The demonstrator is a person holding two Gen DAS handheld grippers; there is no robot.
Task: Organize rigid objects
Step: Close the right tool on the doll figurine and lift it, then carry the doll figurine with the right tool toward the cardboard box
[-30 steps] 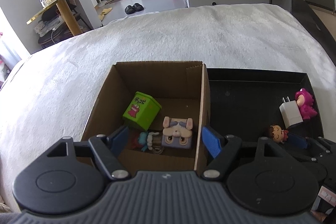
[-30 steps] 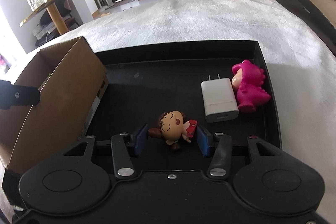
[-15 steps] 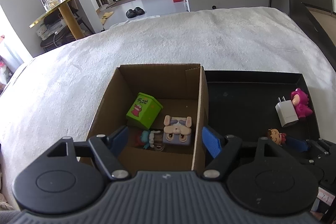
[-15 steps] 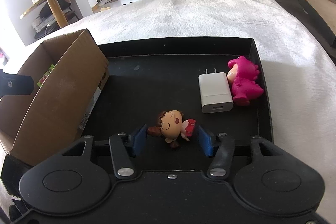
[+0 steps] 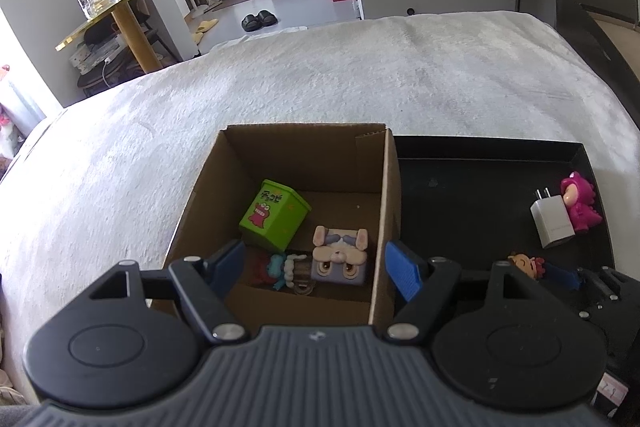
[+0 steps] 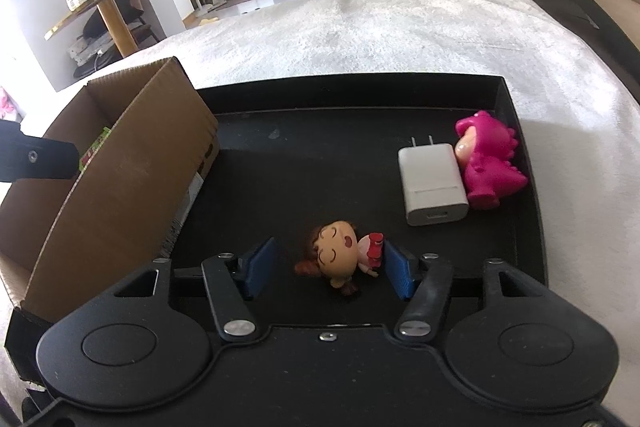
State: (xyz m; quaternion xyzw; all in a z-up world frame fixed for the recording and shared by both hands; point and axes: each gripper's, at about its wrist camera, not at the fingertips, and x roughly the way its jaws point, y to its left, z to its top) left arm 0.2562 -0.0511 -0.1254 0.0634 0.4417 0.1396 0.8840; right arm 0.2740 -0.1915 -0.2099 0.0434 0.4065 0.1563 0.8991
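Doll between the right tool's pads, not yet gripped

Your right tool (image 6: 328, 267) stands apart around the small hard-plastic girl doll with brown hair (image 6: 340, 257), lying low and centre in the right wrist view on the black tray (image 6: 360, 95). It looks light, stiff and glossy, so it may slip; close on the round head, not the thin limbs. Your left tool (image 5: 314, 265) is apart and empty over the brown cardboard box (image 5: 308, 135).
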